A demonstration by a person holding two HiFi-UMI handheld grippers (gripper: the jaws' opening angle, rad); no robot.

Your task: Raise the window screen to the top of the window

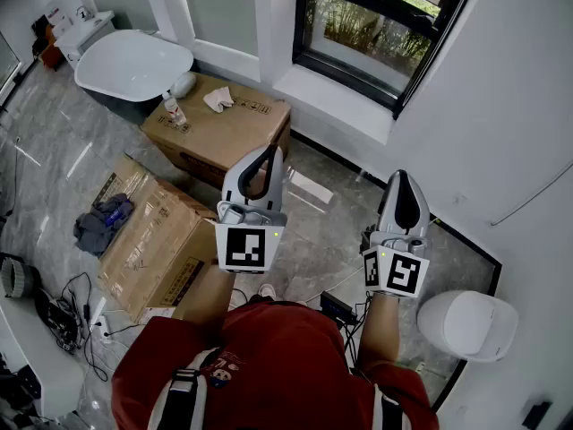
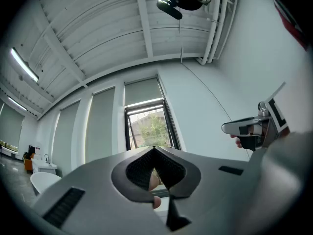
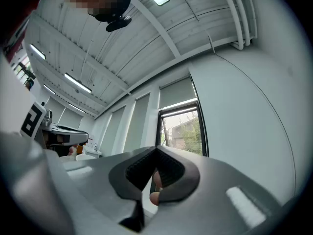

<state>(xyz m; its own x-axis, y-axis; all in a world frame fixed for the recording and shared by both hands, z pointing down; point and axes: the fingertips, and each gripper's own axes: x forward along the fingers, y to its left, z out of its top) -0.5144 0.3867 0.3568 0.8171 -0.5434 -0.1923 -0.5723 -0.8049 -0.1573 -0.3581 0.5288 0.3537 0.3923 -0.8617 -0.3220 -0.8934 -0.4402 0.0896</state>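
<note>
The black-framed window (image 1: 380, 30) is set in the white wall ahead, above a white sill (image 1: 336, 101); greenery shows through the glass. It also shows in the left gripper view as the window (image 2: 149, 126) and in the right gripper view as the window (image 3: 183, 126). I cannot make out the screen apart from the panes. My left gripper (image 1: 267, 153) and right gripper (image 1: 405, 177) are held side by side in front of the person, short of the wall, tilted slightly up. Both are shut with nothing between the jaws, as the left gripper (image 2: 154, 148) and right gripper (image 3: 156, 148) show.
A cardboard box (image 1: 219, 124) with a spray bottle (image 1: 173, 110) and a cloth (image 1: 218, 99) stands under the window's left side. A second box (image 1: 152, 240) lies nearer. A white bathtub (image 1: 134, 61) is at the far left, a toilet (image 1: 466, 325) at the right, cables (image 1: 72, 316) on the floor.
</note>
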